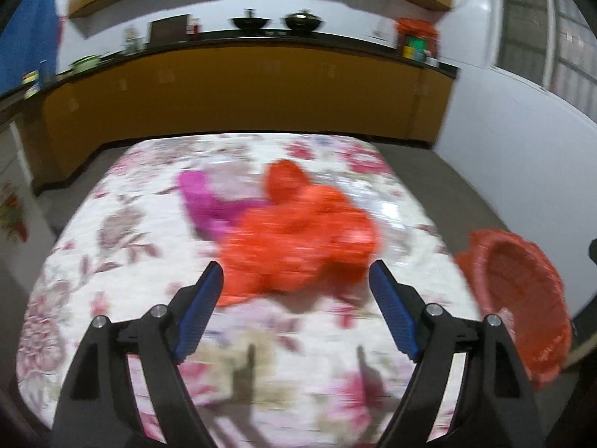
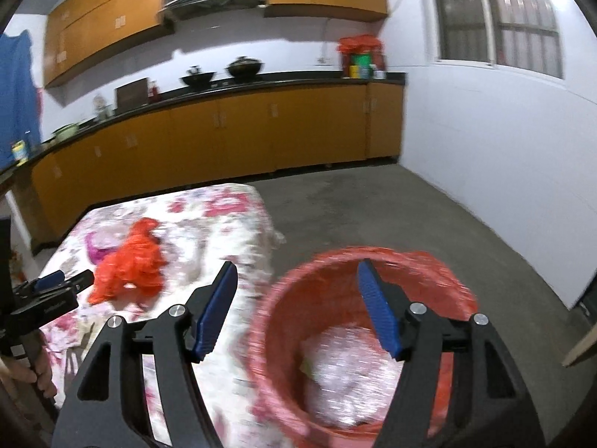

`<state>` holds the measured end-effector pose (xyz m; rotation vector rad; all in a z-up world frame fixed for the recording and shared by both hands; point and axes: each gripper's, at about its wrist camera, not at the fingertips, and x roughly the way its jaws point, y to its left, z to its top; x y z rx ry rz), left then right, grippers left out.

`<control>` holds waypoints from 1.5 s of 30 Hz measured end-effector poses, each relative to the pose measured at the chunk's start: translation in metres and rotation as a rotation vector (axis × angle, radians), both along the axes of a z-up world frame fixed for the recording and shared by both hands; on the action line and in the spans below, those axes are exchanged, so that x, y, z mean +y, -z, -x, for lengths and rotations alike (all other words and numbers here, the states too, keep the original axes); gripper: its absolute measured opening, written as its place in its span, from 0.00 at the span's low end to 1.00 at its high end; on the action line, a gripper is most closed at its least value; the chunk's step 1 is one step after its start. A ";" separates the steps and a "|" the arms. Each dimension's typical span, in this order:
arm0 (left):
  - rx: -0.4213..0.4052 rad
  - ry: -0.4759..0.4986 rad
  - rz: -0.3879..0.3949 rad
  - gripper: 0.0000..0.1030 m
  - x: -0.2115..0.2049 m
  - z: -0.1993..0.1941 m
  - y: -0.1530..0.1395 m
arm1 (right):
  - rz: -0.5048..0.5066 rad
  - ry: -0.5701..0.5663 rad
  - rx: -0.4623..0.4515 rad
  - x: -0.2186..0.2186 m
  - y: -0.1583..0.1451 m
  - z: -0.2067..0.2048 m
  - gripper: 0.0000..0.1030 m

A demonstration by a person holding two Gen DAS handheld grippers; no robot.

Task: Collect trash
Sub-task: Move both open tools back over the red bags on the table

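A crumpled orange plastic bag (image 1: 298,235) lies on the floral-cloth table (image 1: 112,261), with a magenta wrapper (image 1: 209,201) beside it on the left. My left gripper (image 1: 296,280) is open and empty, just in front of the orange bag. A red basket bin (image 1: 522,298) stands off the table's right edge. In the right wrist view my right gripper (image 2: 296,280) is open and empty above the red bin (image 2: 291,336), which holds silvery crumpled trash (image 2: 343,369). The orange bag (image 2: 130,261), magenta wrapper (image 2: 95,248) and left gripper (image 2: 61,280) show at the left.
Orange kitchen cabinets (image 2: 224,130) with a dark counter run along the far wall, with woks and jars on top. Grey concrete floor (image 2: 410,216) lies right of the table. A white wall (image 2: 503,149) and window are at the right.
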<state>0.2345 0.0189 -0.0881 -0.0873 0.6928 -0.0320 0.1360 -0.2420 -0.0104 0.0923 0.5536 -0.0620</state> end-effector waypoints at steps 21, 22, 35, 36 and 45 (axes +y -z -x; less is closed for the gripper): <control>-0.011 -0.234 0.059 0.77 0.124 0.012 0.010 | -0.007 -0.271 0.197 0.173 0.056 -0.144 0.56; -0.007 -0.241 0.063 0.77 0.128 0.012 0.012 | -0.003 -0.272 0.209 0.175 0.060 -0.148 0.56; 0.023 -0.232 0.104 0.77 0.134 0.006 0.027 | 0.003 -0.370 0.309 0.178 0.096 -0.127 0.17; 0.023 -0.228 0.104 0.77 0.133 0.005 0.027 | -0.002 -0.371 0.300 0.176 0.093 -0.124 0.16; 0.023 -0.179 0.117 0.77 0.116 0.000 0.022 | -0.068 -0.342 0.206 0.152 0.065 -0.109 0.14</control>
